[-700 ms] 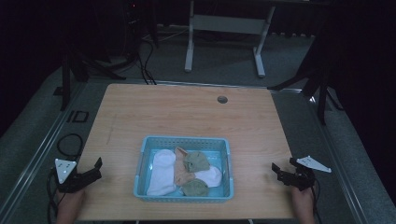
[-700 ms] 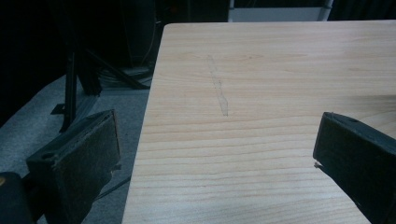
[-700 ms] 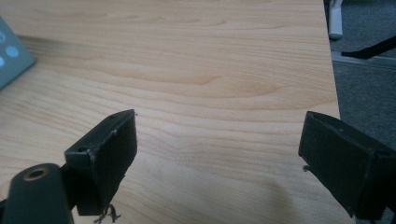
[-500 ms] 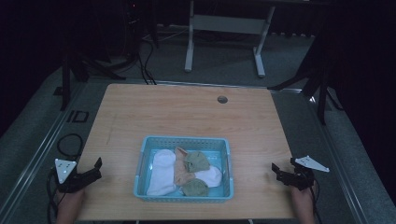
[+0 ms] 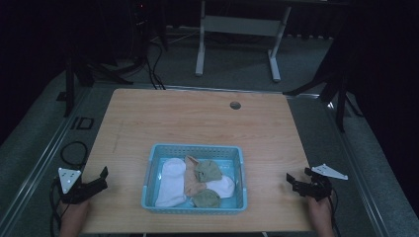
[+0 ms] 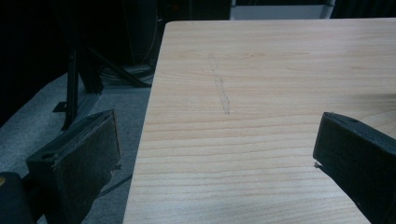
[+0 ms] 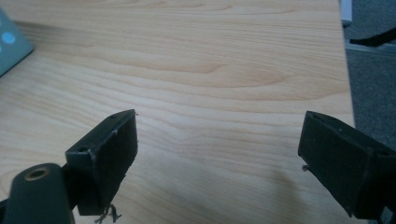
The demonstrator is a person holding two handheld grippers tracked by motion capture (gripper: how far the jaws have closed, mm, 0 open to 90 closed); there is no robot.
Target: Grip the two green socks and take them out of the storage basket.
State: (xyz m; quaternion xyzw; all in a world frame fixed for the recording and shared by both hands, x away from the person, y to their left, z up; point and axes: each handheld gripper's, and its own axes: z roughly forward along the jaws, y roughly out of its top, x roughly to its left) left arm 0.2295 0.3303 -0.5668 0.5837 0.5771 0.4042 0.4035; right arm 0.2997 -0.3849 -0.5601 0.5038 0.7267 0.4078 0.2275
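A light blue basket stands near the front middle of the wooden table. In it lie a white sock, an orange sock and olive green socks. My left gripper rests at the table's front left edge, jaws wide open with nothing between them. At the front right edge my right gripper also stands open and empty. A corner of the basket shows at the upper left of the right gripper view.
A round cable hole sits near the table's far edge. Behind the table stands a white frame on grey floor. Dark stands flank the table on the left and right. Cables lie by the left edge.
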